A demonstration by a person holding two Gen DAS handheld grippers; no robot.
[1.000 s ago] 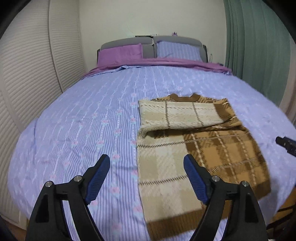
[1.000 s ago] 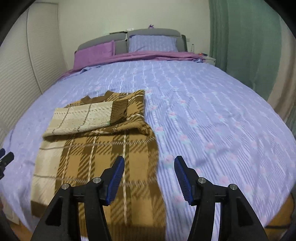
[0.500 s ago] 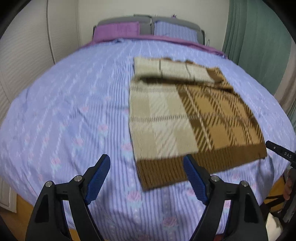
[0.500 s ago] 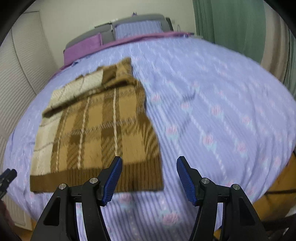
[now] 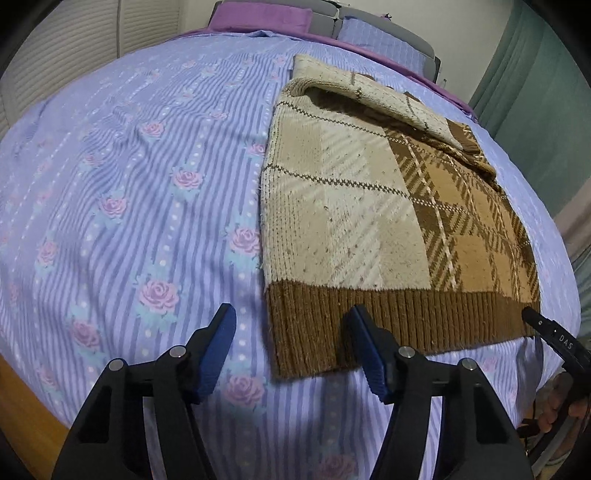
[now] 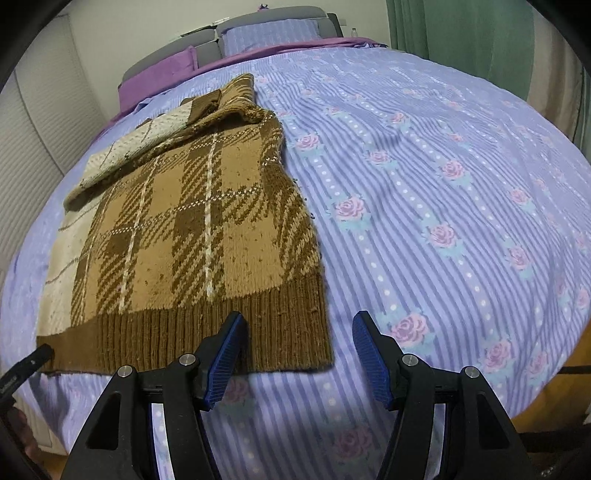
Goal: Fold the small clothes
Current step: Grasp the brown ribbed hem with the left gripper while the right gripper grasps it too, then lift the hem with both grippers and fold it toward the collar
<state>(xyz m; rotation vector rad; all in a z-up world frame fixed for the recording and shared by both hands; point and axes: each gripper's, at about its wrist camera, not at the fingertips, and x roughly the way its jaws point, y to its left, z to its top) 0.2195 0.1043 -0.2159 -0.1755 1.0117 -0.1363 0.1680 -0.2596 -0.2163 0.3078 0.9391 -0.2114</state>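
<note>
- Your left gripper (image 5: 291, 343) sits at the bottom centre of the left wrist view, its blue pads (image 5: 218, 350) spread apart and pinching nothing; the jaws have just been closing, with the lower left corner of the sweater's ribbed hem (image 5: 369, 328) seen between them but not pressed.
- The plaid sweater (image 5: 369, 206) lies flat on the bed, filling the centre and right of that view: cream panel on the left, brown plaid on the right, dark brown rib along the near edge.
- At the upper part of the garment a cream sleeve (image 5: 373, 92) is folded across the chest.
- Your right gripper (image 6: 297, 350) is at the bottom centre of the right wrist view, pads parted and gripping nothing. The left pad overlaps the hem near its lower right corner; the right pad is over bare sheet.
- In that view the sweater fills the left half of the frame.
- The bedspread (image 6: 443, 184), lilac stripes with pink roses, covers the rest of both views.
- A purple pillow (image 5: 258, 14) and a striped pillow (image 6: 269, 33) lie at the head of the bed, top of frame.
- Green curtains (image 6: 461, 33) hang at the upper right.
- The tip of your right tool shows at the right edge of the left view, beside the hem's far corner.
</note>
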